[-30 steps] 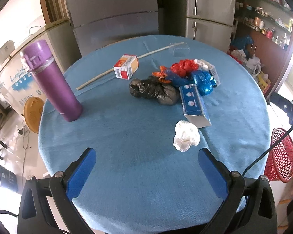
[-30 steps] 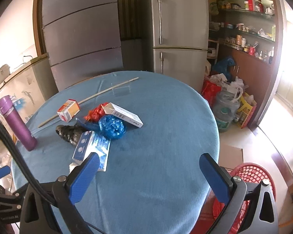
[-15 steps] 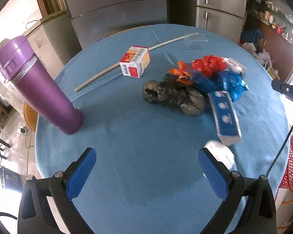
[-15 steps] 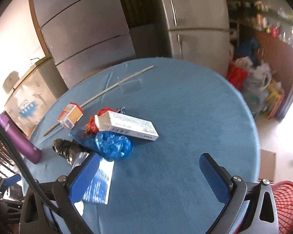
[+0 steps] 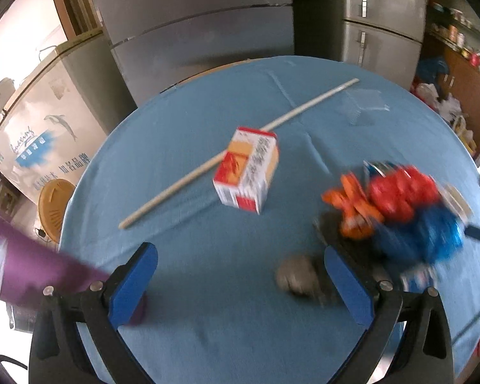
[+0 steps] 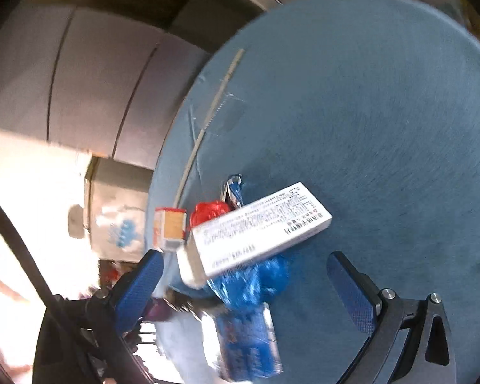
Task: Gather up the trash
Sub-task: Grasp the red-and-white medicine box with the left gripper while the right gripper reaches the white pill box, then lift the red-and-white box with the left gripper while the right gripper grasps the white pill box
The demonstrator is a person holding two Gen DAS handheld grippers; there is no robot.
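A round table covered in blue cloth (image 5: 208,336) filled most of both views. In the left wrist view the left gripper (image 5: 240,283) was held low over the near edge of the table, level with the frame, its blue pads spread wide with nothing between them. In the right wrist view the right gripper (image 6: 244,286) was rolled strongly sideways, so that the table appeared tilted; its blue pads were likewise set wide apart and gripped nothing.

A purple bottle (image 5: 32,275), blurred, was seen at the lower left of the left view, just beside the left pad. A long pale stick (image 5: 240,150) lay diagonally across the upper centre of the cloth. The trash was gathered at the right of that view: a blue wrapper (image 5: 432,240), a red wrapper (image 5: 403,195), an orange scrap (image 5: 352,204) and a dark bag (image 5: 342,243), all touching and blurred. A red-and-white carton (image 5: 248,179) stood apart at centre, against the stick. In the right view a long white box (image 6: 256,233) rested on the pile at lower centre. No container could be made out in either view.
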